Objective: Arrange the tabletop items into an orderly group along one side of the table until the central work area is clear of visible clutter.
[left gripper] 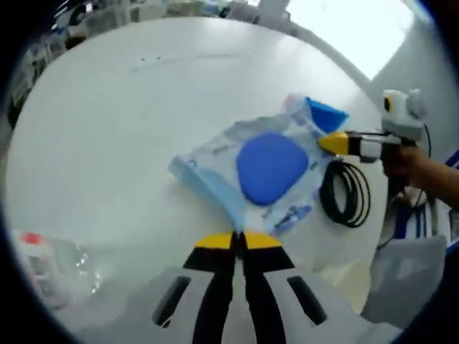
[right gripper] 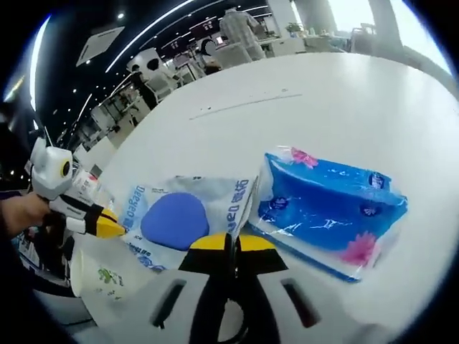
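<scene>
A white-and-blue plastic packet [left gripper: 269, 168] with a blue oval on it lies on the round white table [left gripper: 143, 107]. My left gripper [left gripper: 237, 239] is shut, its yellow tips pinched on the packet's near corner. My right gripper [left gripper: 331, 142], held by a hand, reaches the packet's far edge. In the right gripper view the packet [right gripper: 176, 218] lies just beyond my right gripper [right gripper: 229, 242], which is shut with its tips at the packet's edge; I cannot tell whether it pinches the film. A blue tissue pack [right gripper: 330, 208] lies beside it, and my left gripper [right gripper: 107, 226] touches the packet's other end.
A coiled black cable [left gripper: 344, 193] lies by the packet near the table edge. A clear plastic bottle [left gripper: 50, 269] lies at the near left. A white bag with green print [right gripper: 100, 276] sits beside the packet. Chairs and desks stand beyond the table.
</scene>
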The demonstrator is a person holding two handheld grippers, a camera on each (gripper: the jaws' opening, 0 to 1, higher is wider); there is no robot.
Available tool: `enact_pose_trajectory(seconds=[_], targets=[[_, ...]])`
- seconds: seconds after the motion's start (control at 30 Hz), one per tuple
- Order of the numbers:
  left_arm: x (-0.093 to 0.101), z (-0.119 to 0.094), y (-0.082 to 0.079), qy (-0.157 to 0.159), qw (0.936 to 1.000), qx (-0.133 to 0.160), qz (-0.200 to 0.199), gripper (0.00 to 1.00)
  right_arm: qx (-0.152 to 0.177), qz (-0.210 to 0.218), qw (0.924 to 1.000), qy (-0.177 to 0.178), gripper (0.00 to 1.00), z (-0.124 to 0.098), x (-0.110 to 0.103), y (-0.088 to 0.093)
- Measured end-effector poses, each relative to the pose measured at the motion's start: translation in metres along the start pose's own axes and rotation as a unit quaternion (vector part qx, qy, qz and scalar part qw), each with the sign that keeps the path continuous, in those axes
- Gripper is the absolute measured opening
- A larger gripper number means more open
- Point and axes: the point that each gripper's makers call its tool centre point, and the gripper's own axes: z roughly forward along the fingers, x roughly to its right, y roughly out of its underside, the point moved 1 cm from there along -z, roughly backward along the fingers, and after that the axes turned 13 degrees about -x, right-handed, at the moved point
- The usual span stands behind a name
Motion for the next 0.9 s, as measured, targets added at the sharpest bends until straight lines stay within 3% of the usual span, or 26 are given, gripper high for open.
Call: enact_pose_trajectory(seconds=[0.33, 0.63, 0.9], targets=[[-0.003, -0.001, 0.006, -0.004, 0.9999, 0.008, 0.005, 0.07, 0.007, -0.027, 0.9992, 0.030, 0.06, 0.001, 0.002, 0.000], [-0.012, -0.015, 0.012, -0.006, 0.9995, 0.028, -0.011, 0.17, 0.029, -0.031, 0.9983, 0.039, 0.12, -0.011, 0.005, 0.001], [-0.009, -0.040, 0.012, -0.012, 0.9971, 0.074, -0.009, 0.24, 0.068, -0.030, 0.9968, 0.029, 0.25, -0.030, 0.000, 0.000]])
